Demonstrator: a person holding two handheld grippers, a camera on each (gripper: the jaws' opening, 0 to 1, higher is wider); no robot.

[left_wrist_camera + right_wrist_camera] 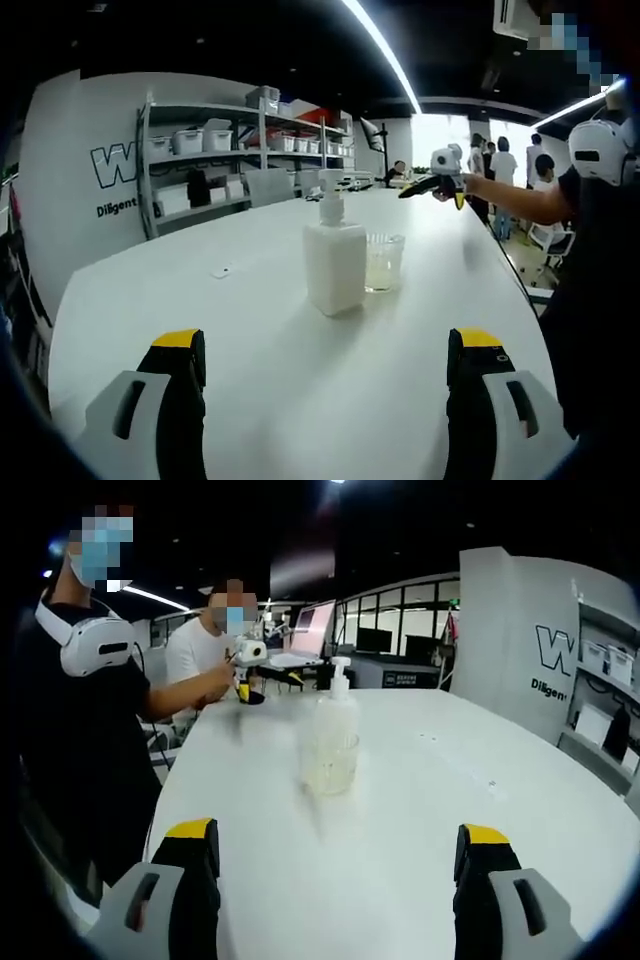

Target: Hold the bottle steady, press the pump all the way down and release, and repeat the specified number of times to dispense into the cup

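Observation:
A white pump bottle point(334, 268) stands upright in the middle of the white table point(200, 300), its pump head point(330, 196) up. A clear cup point(384, 262) with a little pale liquid stands right beside it, under the spout side. My left gripper point(328, 365) is open, well short of the bottle, with nothing between its yellow-tipped jaws. In the right gripper view the cup point(330, 763) stands in front of the bottle point(337, 708). My right gripper point(338, 860) is open too, apart from both.
A person in dark clothes with a white headset point(95, 645) stands at the table's edge, arm stretched out, holding another gripper point(440, 182) over the far table. Shelves with boxes point(220, 160) line the wall behind. More people stand further back.

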